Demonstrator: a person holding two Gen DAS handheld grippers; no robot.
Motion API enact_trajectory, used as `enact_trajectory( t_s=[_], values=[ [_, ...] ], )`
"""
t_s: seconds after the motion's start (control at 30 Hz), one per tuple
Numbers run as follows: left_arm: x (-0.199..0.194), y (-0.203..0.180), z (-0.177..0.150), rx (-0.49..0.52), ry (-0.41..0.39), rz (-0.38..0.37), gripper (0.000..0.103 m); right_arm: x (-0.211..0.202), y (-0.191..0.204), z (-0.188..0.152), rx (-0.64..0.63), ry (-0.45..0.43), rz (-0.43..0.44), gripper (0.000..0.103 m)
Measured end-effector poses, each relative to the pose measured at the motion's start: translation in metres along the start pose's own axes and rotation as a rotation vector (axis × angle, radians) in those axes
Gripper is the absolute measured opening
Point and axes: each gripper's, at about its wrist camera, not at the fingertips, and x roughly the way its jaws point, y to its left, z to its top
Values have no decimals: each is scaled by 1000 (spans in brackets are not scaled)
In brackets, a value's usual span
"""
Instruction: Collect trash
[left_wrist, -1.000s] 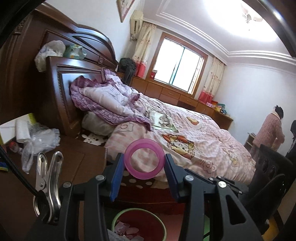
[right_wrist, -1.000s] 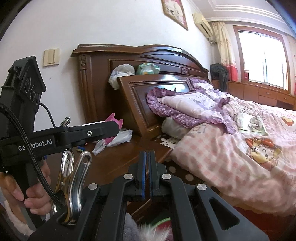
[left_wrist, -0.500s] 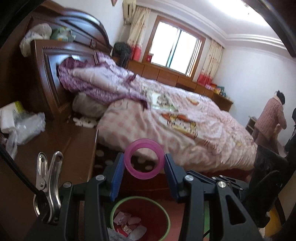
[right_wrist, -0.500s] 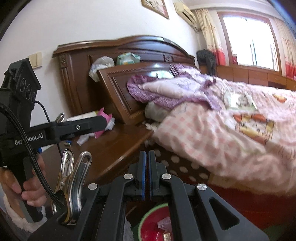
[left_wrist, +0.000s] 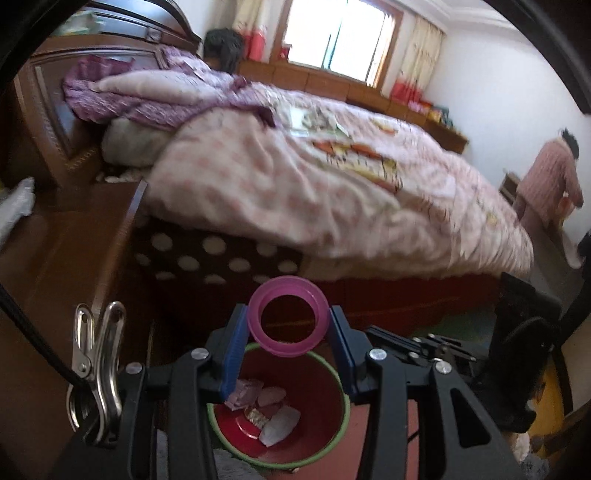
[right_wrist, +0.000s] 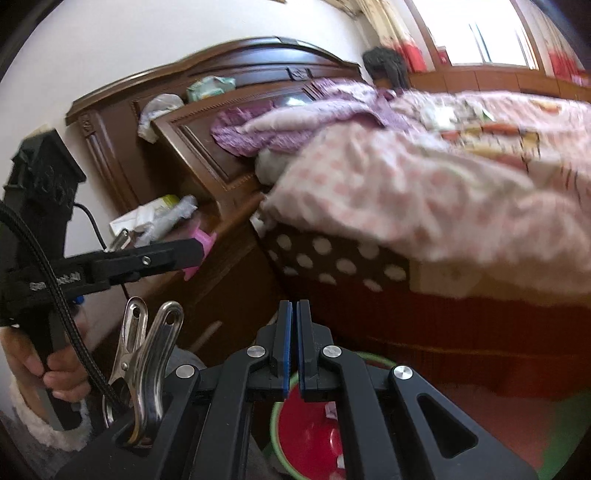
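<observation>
Both grippers have tipped downward since the earlier frames: the bin, then a sliver at the bottom edge of the left wrist view, now shows most of its inside, and the bed has slid up the picture. Left gripper (left_wrist: 288, 332) is clamped on a pink cup (left_wrist: 288, 316), blue pads pressing its left and right sides, open mouth facing the camera. Directly below and just beyond the cup sits the red bin (left_wrist: 325, 410) with a green rim, on the floor near the bed (left_wrist: 314, 192); paper scraps (left_wrist: 269, 410) lie in its bottom. Right gripper (right_wrist: 294, 347) has its pads together with nothing between them, also above the bin (right_wrist: 310, 439). A hand (right_wrist: 48, 373) at far left holds the left gripper's handle. A nightstand (left_wrist: 62, 266) stands left of the bin. Much of the scene is motion-blurred.
</observation>
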Motion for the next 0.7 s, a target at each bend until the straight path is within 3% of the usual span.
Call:
enact_trajectory(
  t_s=[0.47,0.7],
  values=[
    [101,-18,-33,-24,280,52,45,39,-81,-61,163,126,-4,3],
    [111,-15,-35,-48,311,63,45,50,-102,-82,206,170,4,3]
  ],
)
